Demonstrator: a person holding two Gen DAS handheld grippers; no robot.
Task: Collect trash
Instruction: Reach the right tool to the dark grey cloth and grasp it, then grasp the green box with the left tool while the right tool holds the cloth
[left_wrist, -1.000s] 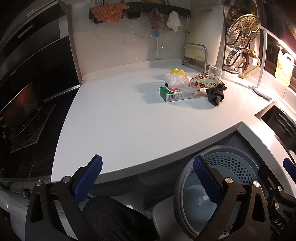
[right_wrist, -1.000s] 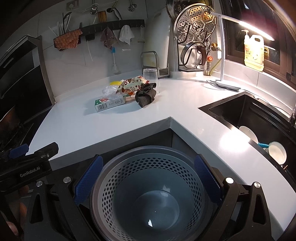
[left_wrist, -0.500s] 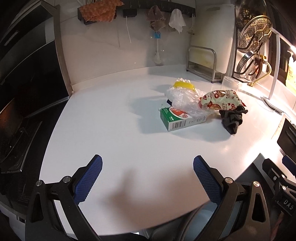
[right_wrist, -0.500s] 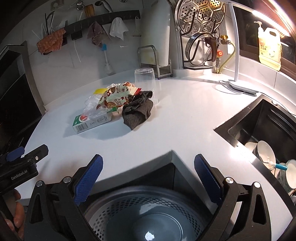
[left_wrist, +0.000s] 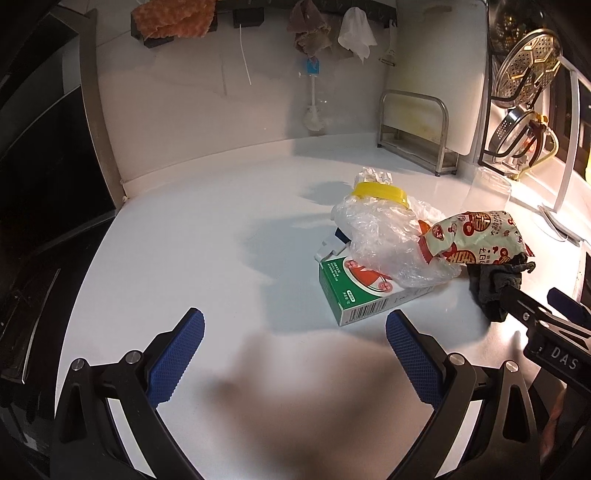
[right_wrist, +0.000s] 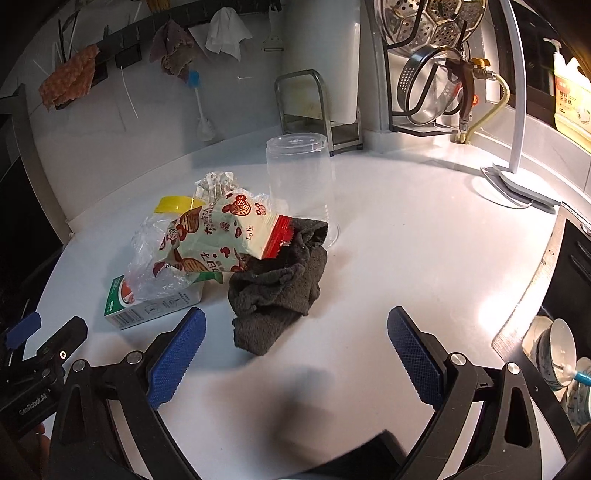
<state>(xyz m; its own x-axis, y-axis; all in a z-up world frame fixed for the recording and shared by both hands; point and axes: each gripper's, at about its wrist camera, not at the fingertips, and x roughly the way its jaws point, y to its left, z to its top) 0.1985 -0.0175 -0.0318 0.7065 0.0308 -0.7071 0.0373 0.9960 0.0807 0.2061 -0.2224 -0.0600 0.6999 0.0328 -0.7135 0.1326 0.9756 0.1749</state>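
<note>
Firstly, from the left wrist camera, the left gripper (left_wrist: 294, 354) is seen spread wide with nothing between its blue pads, hovering over the white countertop (left_wrist: 192, 251). Toward 1 o'clock from it, the trash is heaped: a green carton (left_wrist: 356, 295) lies flat, a crumpled clear plastic bag (left_wrist: 384, 240) is draped over its far end, and a yellow lid (left_wrist: 380, 192) is glimpsed at the bag's 12 o'clock edge. A printed snack wrapper (left_wrist: 476, 236) is seen at 3 o'clock of the bag, touching it, and a dark grey cloth (left_wrist: 493, 288) is partly hidden behind the black frame of the other tool at the right edge. A metal rack (left_wrist: 417, 129) is set against the back wall. From the right wrist camera, the right gripper (right_wrist: 296, 354) is likewise held released and empty, with the dark grey cloth (right_wrist: 280, 291) shown whole just at 11 o'clock of its centre. Only this view reveals an upturned clear plastic cup (right_wrist: 299, 181) standing behind the wrapper (right_wrist: 225, 232), a white lamp base (right_wrist: 513, 184) at 2 o'clock, and bowls (right_wrist: 557, 354) in the sink at 3 o'clock. The carton (right_wrist: 147, 306) is seen at 10 o'clock, largely covered by the bag (right_wrist: 151, 266).
</note>
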